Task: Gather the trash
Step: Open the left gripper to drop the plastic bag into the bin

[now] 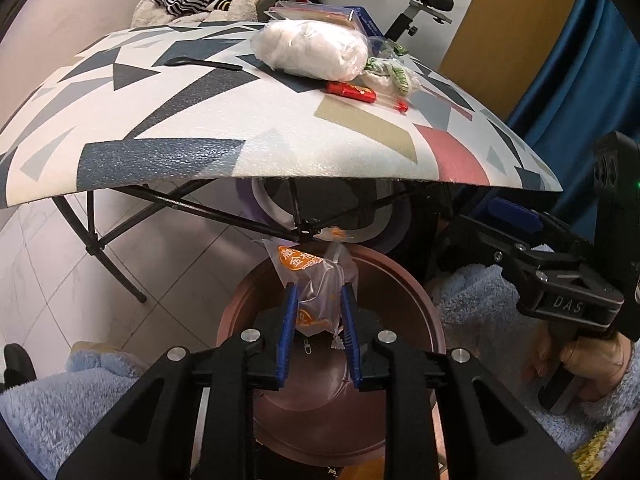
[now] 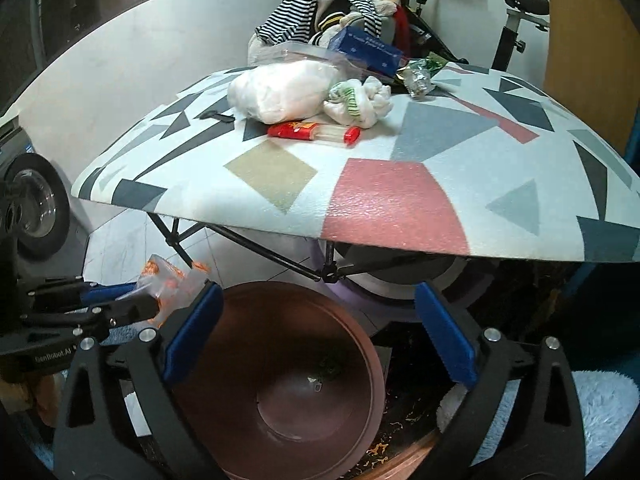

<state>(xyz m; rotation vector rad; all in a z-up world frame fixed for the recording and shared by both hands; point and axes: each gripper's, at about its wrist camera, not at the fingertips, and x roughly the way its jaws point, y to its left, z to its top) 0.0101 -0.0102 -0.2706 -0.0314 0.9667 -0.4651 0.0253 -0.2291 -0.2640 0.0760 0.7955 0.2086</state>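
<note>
My left gripper is shut on a clear plastic wrapper with orange print and holds it over a brown round bin on the floor below the table edge. In the right wrist view the wrapper sits in the left gripper left of the bin. My right gripper is open and empty above the bin; it also shows in the left wrist view. More trash lies on the patterned table: a white plastic bag, a crumpled white-green bag, a red packet.
A blue box, a clear container, a crumpled foil wrapper and a black spoon lie on the table. Striped clothes are piled behind it. An exercise bike stands at the back right. Folding legs run under the table. Blue fluffy fabric lies beside the bin.
</note>
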